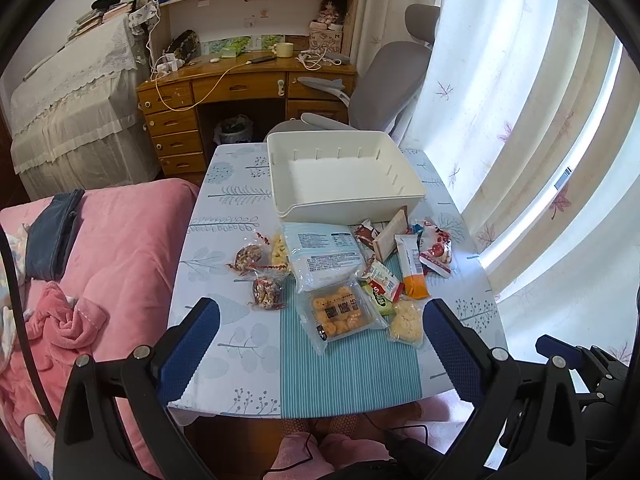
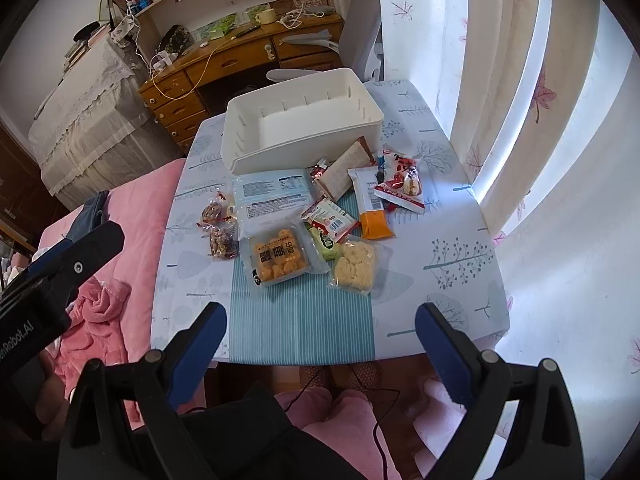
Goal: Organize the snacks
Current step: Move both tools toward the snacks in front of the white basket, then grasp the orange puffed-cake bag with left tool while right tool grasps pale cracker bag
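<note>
I count one white bin [image 1: 346,172] on the table, and in front of it three small clear bags tied with red twists [image 1: 266,294], one large pale-blue packet [image 1: 320,254], one clear pack of orange biscuits [image 1: 340,314] and one clear bag of pale puffed pieces [image 1: 406,322]. Beside these lie one orange-ended bar [image 1: 412,270], one brown wrapped slab [image 1: 392,234] and one green wrapped sweet [image 1: 378,302]. The red-and-white wrappers overlap too much for me to count surely.
</note>
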A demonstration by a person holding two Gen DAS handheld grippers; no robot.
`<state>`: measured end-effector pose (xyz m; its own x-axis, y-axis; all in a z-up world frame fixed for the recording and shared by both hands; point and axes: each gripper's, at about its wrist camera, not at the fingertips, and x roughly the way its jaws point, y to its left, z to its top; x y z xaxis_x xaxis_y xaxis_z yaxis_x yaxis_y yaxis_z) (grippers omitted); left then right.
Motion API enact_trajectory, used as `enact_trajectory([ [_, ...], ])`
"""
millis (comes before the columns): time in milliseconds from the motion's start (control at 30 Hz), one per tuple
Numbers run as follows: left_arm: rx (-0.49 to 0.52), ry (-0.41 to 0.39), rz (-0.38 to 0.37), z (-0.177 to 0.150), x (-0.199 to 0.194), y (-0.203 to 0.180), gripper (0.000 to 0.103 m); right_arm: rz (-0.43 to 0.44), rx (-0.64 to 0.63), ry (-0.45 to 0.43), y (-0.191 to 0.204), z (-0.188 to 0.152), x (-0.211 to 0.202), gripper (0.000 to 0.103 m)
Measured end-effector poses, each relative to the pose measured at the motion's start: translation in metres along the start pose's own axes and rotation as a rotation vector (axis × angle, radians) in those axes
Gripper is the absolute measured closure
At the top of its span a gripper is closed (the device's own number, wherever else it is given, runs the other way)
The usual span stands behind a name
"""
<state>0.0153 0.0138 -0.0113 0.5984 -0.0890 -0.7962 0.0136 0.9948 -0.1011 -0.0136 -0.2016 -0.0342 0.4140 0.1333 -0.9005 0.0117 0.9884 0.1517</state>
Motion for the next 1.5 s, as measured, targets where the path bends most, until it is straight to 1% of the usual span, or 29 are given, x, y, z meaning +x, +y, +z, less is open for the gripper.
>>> enact_trajectory([
  [333,0.011,0.005,-0.006,0.003,0.005,0.002,0.002,-0.009,0.031,-0.002,0.0,0.002,0.002,0.007],
  [600,0.035,0.046,-0.001,0.006,0.018,0.012,0.002,-0.019,0.05,0.0,0.005,0.004,0.007,0.007],
  [733,0.058,0.067,-0.002,0.009,0.024,0.02,0.002,-0.022,0.082,-0.003,0.007,0.005,0.01,0.007],
  [800,0.058,0.067,-0.012,0.014,0.025,0.026,0.002,-0.029,0.102,-0.011,0.007,0.007,0.012,0.007],
  [867,0.06,0.069,-0.039,0.019,0.029,0.032,0.002,-0.039,0.125,-0.022,0.007,0.008,0.013,0.007],
  [1033,0.094,0.085,-0.079,0.035,0.041,0.038,0.002,-0.055,0.182,-0.057,0.004,0.014,0.014,0.007],
  [1200,0.117,0.123,-0.135,0.053,0.068,0.039,0.002,-0.073,0.229,-0.045,-0.001,0.02,0.027,0.007],
  [1300,0.12,0.15,-0.15,0.062,0.089,0.034,0.002,-0.09,0.256,-0.018,-0.007,0.025,0.038,0.007],
  [1400,0.133,0.199,-0.155,0.068,0.117,0.025,0.002,-0.092,0.277,0.021,-0.013,0.03,0.054,0.007],
  [1500,0.096,0.277,-0.19,0.069,0.148,0.018,0.002,-0.076,0.299,0.069,-0.019,0.035,0.074,0.007],
])
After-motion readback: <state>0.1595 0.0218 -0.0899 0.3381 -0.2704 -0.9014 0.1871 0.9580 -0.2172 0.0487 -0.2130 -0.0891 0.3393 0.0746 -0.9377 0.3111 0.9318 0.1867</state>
